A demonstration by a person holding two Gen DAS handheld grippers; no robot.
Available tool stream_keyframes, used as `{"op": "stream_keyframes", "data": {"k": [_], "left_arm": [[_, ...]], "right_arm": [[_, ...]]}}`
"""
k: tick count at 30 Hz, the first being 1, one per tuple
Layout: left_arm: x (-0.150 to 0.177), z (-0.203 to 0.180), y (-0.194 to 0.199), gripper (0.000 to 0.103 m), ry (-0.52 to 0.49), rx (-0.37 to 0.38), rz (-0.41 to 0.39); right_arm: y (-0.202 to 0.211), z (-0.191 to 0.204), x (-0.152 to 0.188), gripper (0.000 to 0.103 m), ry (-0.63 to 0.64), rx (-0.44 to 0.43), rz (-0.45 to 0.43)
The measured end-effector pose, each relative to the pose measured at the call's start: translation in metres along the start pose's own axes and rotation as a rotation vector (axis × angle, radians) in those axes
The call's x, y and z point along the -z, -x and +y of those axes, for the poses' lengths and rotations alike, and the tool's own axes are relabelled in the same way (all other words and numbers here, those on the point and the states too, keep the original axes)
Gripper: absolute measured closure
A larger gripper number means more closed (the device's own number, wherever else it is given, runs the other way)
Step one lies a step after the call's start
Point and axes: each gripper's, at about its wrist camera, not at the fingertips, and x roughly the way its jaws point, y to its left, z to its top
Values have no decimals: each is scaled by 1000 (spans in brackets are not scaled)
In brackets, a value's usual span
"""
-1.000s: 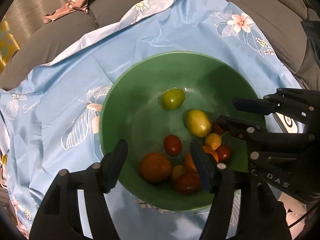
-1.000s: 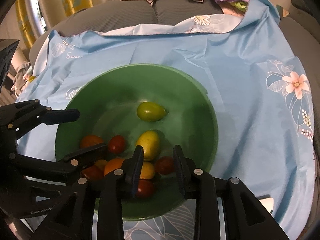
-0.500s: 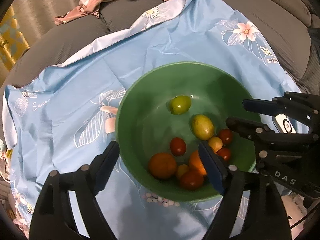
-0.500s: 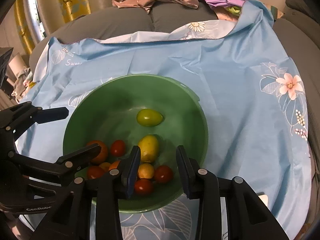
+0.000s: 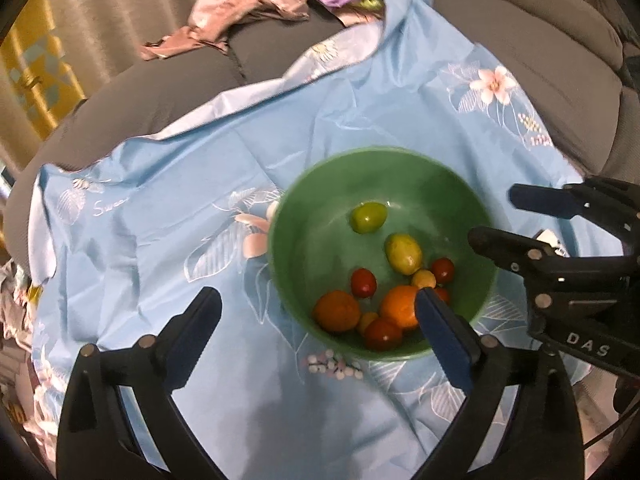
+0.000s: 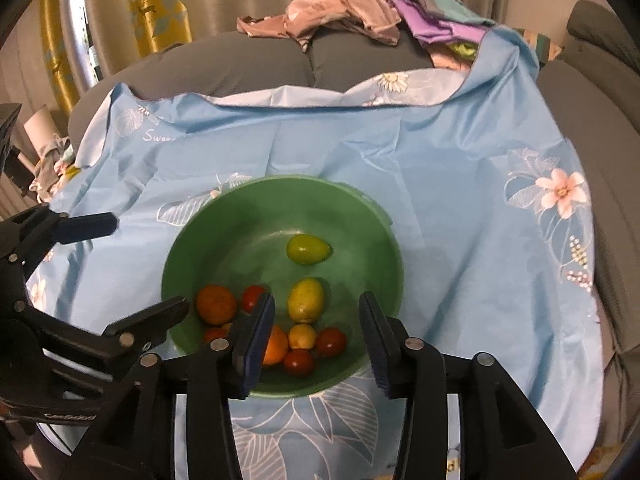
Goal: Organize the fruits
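While the blue floral cloth (image 5: 168, 208) lies rumpled over the grey sofa (image 5: 160, 92), the left hand-held gripper (image 5: 316, 308) hangs above it with its jaws spread wide. They have just been opening, and nothing sits between them: the left finger is over bare cloth and the right finger (image 5: 444, 328) over the near rim of the green bowl (image 5: 288, 248). Across to the bowl itself, resting on the cloth, and all the fruit is inside it! A green fruit (image 5: 368, 217) lies alone toward the far side, a yellow-green one (image 5: 403, 253) just nearer, and the rest crowd the near wall: an orange fruit (image 5: 336, 311), a second orange one (image 5: 400, 306), small red ones (image 5: 363, 283) and small yellow ones (image 5: 423, 279), several touching. On to the right hand-held gripper (image 6: 316, 320), above the bowl's near edge. Its jaws have just been parting too, released and empty, with the fruit lower down in the gap between them. Far behind, crumpled pink and purple clothes (image 6: 344, 12) sit on the sofa back.
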Motion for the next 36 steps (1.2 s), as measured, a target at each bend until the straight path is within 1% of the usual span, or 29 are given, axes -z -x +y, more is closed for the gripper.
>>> {"op": "stream_keyframes", "data": {"k": [3, 6, 8, 11, 13, 16, 21, 26, 32, 36], "left_arm": [[-1, 6, 19, 3, 54, 6, -23], [-5, 9, 37, 3, 91, -4, -30], [-8, 12, 50, 3, 116, 4, -52], [-12, 13, 63, 3, 146, 11, -58], [-14, 14, 72, 3, 151, -16, -62], [-18, 15, 84, 3, 159, -35, -70], [-22, 20, 104, 3, 169, -70, -109], [-21, 21, 112, 3, 169, -73, -123], [-21, 15, 106, 3, 146, -73, -98], [-21, 12, 94, 3, 134, -79, -73]], "right_arm": [[20, -2, -5, 48, -14, 2, -24], [40, 0, -8, 48, -15, 18, -43], [54, 3, -10, 48, -12, 22, -57], [67, 7, -12, 48, 9, 26, -55], [76, 11, -12, 48, 28, 21, -54], [88, 14, -12, 48, 45, 9, -56], [110, 13, -19, 48, 54, 19, -94], [111, 15, -20, 48, 54, 2, -93], [98, 18, -16, 48, 56, -11, -60], [94, 16, -16, 48, 51, -12, -52]]}}
